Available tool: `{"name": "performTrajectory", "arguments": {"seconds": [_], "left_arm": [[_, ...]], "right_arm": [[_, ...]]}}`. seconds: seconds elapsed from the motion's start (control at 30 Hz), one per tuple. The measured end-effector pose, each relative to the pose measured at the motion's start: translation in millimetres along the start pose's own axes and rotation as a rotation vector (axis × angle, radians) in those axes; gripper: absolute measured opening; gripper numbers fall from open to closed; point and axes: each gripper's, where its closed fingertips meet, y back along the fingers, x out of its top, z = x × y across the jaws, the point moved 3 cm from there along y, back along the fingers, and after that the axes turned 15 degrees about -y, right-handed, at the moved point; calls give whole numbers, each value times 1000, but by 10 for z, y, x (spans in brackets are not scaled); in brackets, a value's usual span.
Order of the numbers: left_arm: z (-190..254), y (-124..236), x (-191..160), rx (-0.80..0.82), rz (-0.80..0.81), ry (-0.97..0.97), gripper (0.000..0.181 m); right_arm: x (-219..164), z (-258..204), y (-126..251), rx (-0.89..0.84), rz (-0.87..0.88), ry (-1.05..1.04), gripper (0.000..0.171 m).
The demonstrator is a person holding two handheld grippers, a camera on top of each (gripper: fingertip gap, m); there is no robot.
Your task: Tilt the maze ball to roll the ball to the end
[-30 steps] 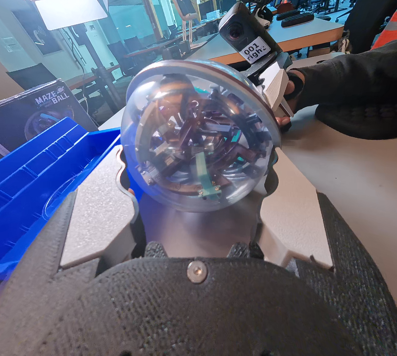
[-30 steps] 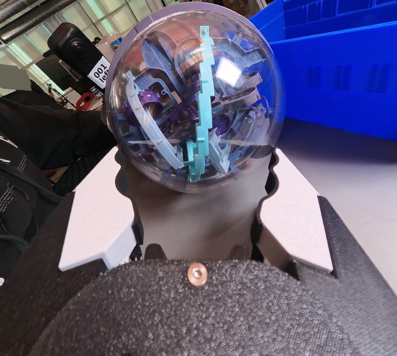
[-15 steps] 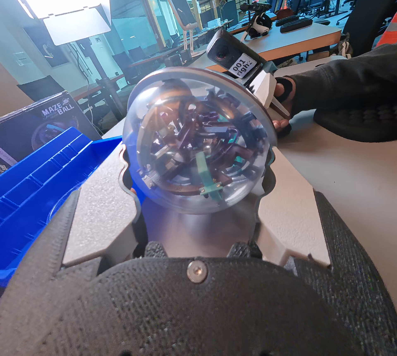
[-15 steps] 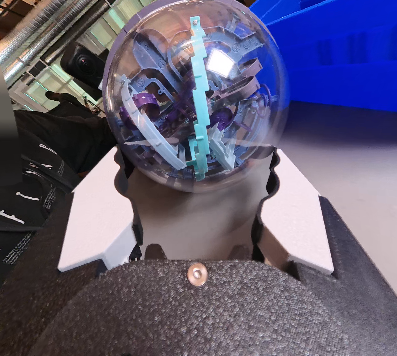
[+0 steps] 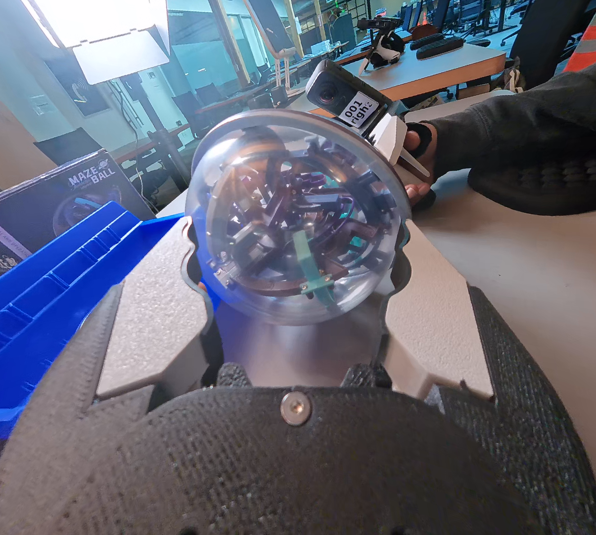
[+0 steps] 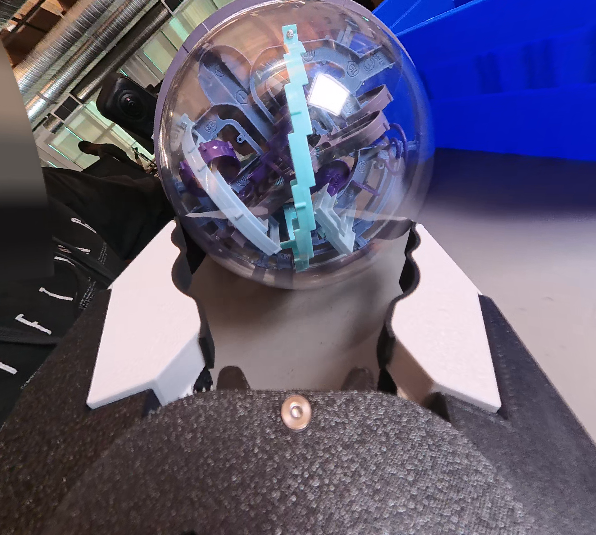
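Maze ball (image 5: 295, 216) sits between both grippers, above the worktop (image 5: 516, 261). Left gripper (image 5: 295, 261) clamps its sides; right gripper (image 6: 295, 248) clamps it from the opposite end.

Change vs 1 s ago: in the right view the teal track (image 6: 298, 148) has swung from leaning to near upright, w/ more ceiling showing. In the left view, the right gripper's camera (image 5: 342, 100) has dropped closer to the ball's rim. Judgement: tilt in progress.

Inner ball not made out; progress can't be told. Blue bin (image 5: 64, 261) just left of the left gripper.
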Motion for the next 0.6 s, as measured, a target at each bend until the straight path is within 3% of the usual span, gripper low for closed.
{"name": "performTrajectory", "arguments": {"seconds": [0.47,0.6], "left_arm": [[-38,38,-43,19,36,-3,116],[-92,47,-75,37,53,17,126]], "right_arm": [[15,13,3,8,1,-25,129],[24,13,5,11,4,-30,124]]}}
